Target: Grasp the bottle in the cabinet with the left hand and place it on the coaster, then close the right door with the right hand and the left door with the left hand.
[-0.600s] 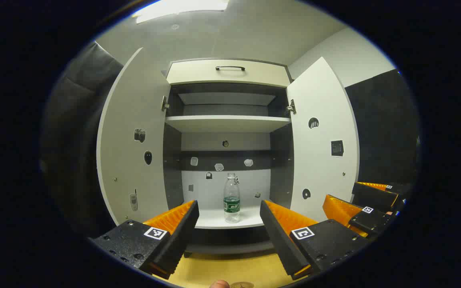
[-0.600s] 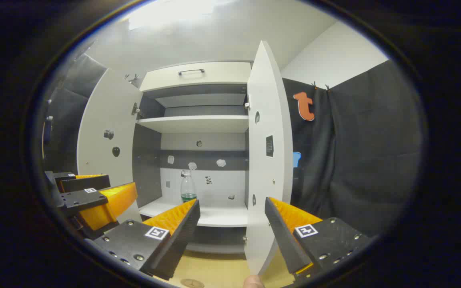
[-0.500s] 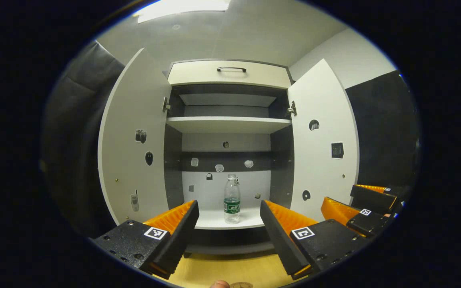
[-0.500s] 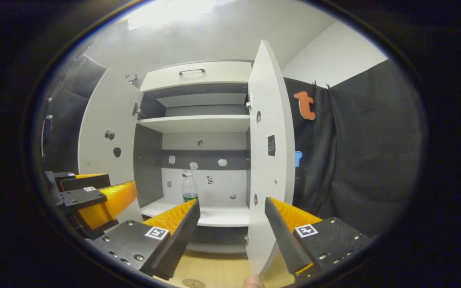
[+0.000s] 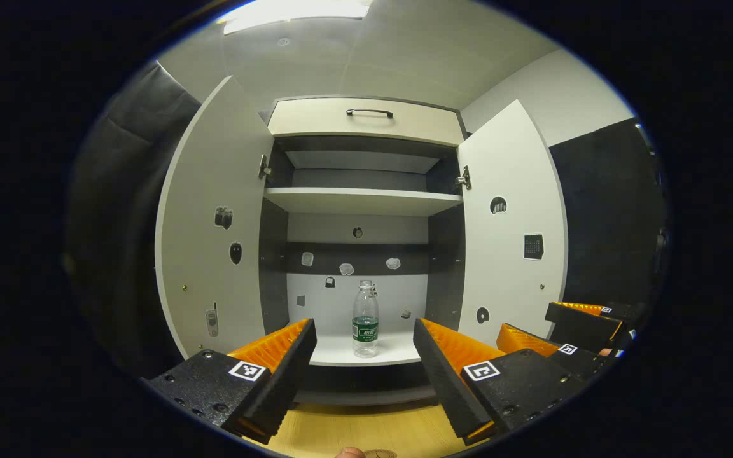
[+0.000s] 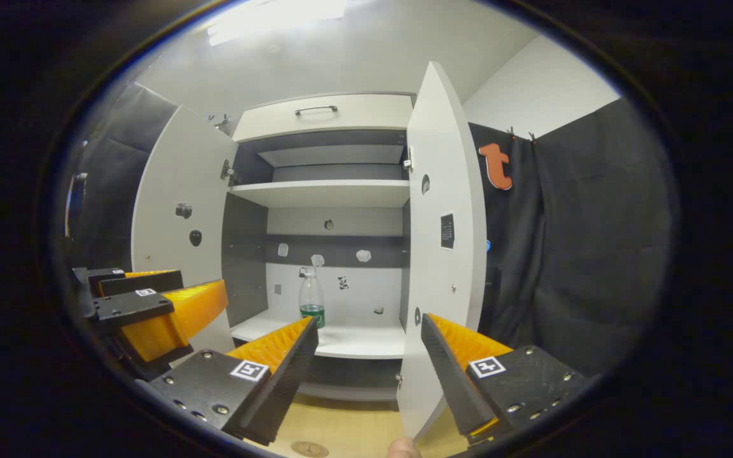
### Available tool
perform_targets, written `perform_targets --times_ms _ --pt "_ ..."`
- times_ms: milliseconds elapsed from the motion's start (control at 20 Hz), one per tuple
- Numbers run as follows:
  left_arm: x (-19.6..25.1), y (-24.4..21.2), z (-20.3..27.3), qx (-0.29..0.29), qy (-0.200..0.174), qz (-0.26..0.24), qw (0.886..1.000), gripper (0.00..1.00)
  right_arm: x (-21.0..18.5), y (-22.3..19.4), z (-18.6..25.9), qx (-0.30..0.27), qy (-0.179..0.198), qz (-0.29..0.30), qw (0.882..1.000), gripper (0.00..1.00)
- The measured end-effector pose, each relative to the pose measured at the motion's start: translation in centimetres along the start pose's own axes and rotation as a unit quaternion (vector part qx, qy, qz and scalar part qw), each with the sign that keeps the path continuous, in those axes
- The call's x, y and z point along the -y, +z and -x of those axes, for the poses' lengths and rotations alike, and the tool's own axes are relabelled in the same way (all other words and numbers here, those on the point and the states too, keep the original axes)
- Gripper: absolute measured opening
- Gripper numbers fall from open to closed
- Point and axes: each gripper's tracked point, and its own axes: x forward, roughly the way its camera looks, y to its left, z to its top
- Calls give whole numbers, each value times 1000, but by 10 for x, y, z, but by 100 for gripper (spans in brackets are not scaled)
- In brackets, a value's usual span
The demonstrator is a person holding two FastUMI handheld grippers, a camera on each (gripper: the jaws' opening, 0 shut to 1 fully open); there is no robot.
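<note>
The bottle (image 5: 365, 318) stands upright on the lower shelf (image 5: 341, 350) of the cabinet (image 5: 366, 121), near the middle, with both the left door (image 5: 214, 216) and the right door (image 5: 513, 235) swung open. The left tongs (image 5: 363, 362) are spread wide and empty, aimed straight at the bottle but well short of it, above the wooden worktop (image 5: 366, 429), while the right tongs (image 6: 369, 356), also wide and empty, face the edge of the right door (image 6: 443, 254). In the right gripper view the coaster (image 6: 309, 448) lies on the worktop at the bottom edge, and the left tongs (image 6: 150, 312) show at the left.
</note>
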Motion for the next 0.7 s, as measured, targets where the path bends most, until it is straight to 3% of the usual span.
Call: perform_targets --times_ms 450,700 --pt "10 -15 -32 -17 -20 0 1000 97 6 0 4 2 -17 0 1000 99" --pt "5 -18 -86 -7 -17 -14 1000 97 22 1 7 9 -49 6 999 96"
